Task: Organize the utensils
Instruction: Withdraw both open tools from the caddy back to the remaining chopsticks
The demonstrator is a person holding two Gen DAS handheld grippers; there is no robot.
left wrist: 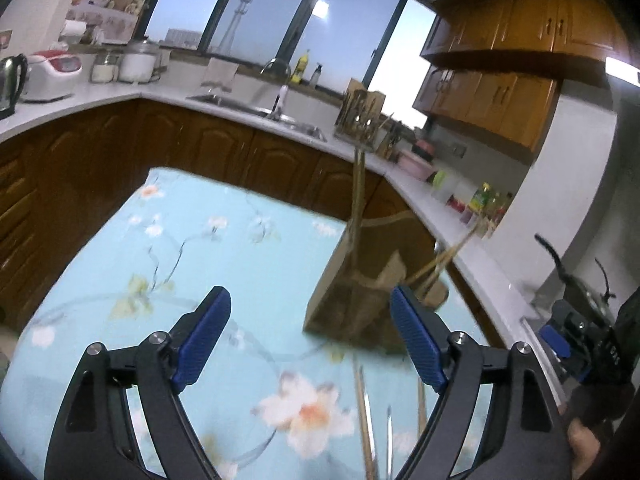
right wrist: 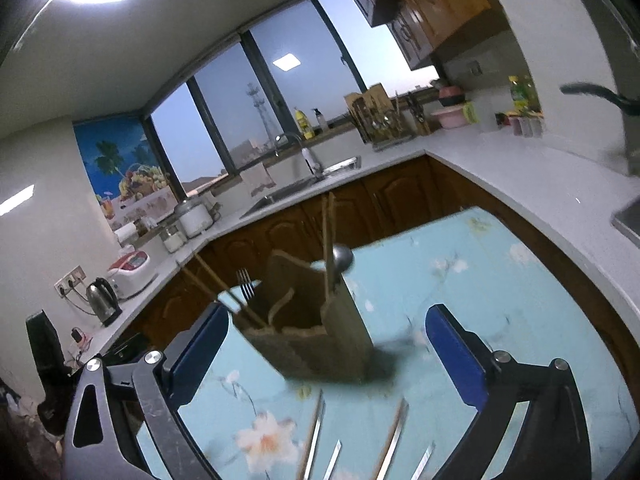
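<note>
A wooden utensil holder point(left wrist: 352, 300) point(right wrist: 320, 332) stands on the blue floral tablecloth point(left wrist: 200, 248) point(right wrist: 500, 280). It holds chopsticks point(left wrist: 357, 196) point(right wrist: 329, 236), a fork point(right wrist: 245, 284) and a spoon point(right wrist: 342, 258). Several loose utensils point(left wrist: 372, 432) point(right wrist: 360, 448) lie on the cloth in front of the holder. My left gripper point(left wrist: 310, 344) is open and empty, above the cloth just before the holder. My right gripper point(right wrist: 332, 356) is open and empty, its jaws standing either side of the holder's base. The right gripper also shows in the left wrist view point(left wrist: 576, 344).
A white counter point(left wrist: 248, 108) point(right wrist: 500, 168) wraps around the table, with a sink point(left wrist: 256, 110) point(right wrist: 304, 186), a knife rack point(left wrist: 360, 114) point(right wrist: 376, 116), a kettle point(left wrist: 10, 84) point(right wrist: 102, 298), a rice cooker point(left wrist: 50, 76) and jars. Brown cabinets stand below.
</note>
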